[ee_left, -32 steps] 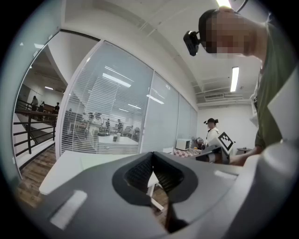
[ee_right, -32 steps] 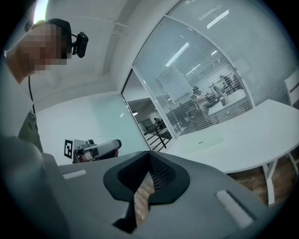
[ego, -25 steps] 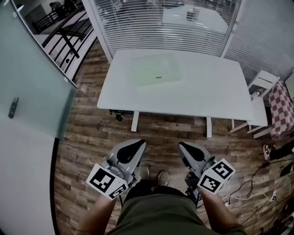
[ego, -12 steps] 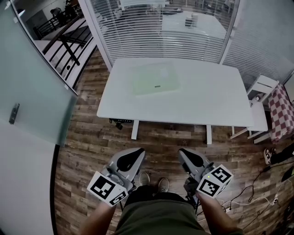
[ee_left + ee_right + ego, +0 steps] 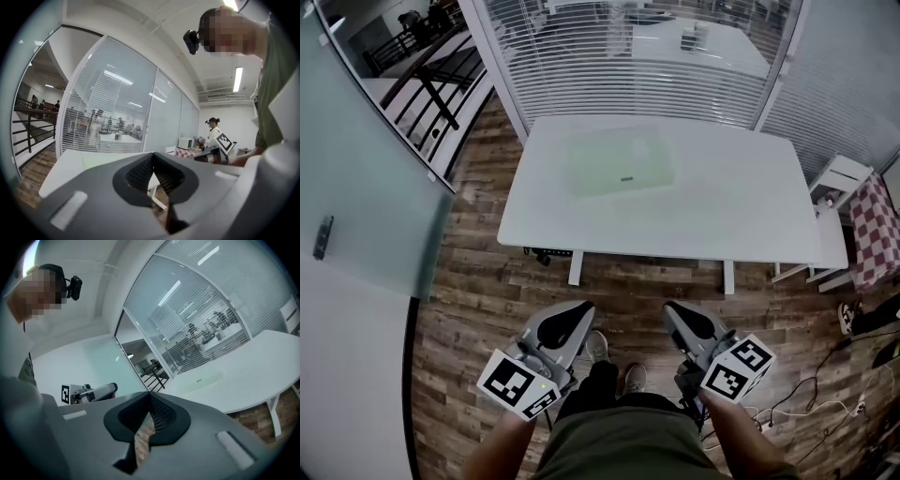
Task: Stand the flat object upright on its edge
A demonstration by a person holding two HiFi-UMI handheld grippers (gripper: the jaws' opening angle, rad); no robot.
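1. Both tools are empty and clenched. The left gripper (image 5: pixel 574 315) and the right gripper (image 5: pixel 679 315) each have their jaws pressed together with nothing between them. The person holds them low in front of the body, over the wooden floor (image 5: pixel 487 291) and well short of the white table (image 5: pixel 741 206).
2. The task's thing is a pale green flat object (image 5: pixel 619 164). It lies flat on the table's far-left part, near the far edge and closer to the left edge than the right, and turned slightly askew to the table's sides. A small dark mark sits near its near edge. Nothing else is on the table.
3. It looks thin, broad and probably light. Whether it is stiff or bendy cannot be told from here.
4. On that smooth white top it will likely skate away when nudged, and it shows almost no edge height for a jaw to get under.
5. The best hold is probably on one long edge, perhaps after sliding it until it overhangs the table's near edge. The second gripper can brace the opposite side.
6. Once upright, so narrow a base will likely topple easily.
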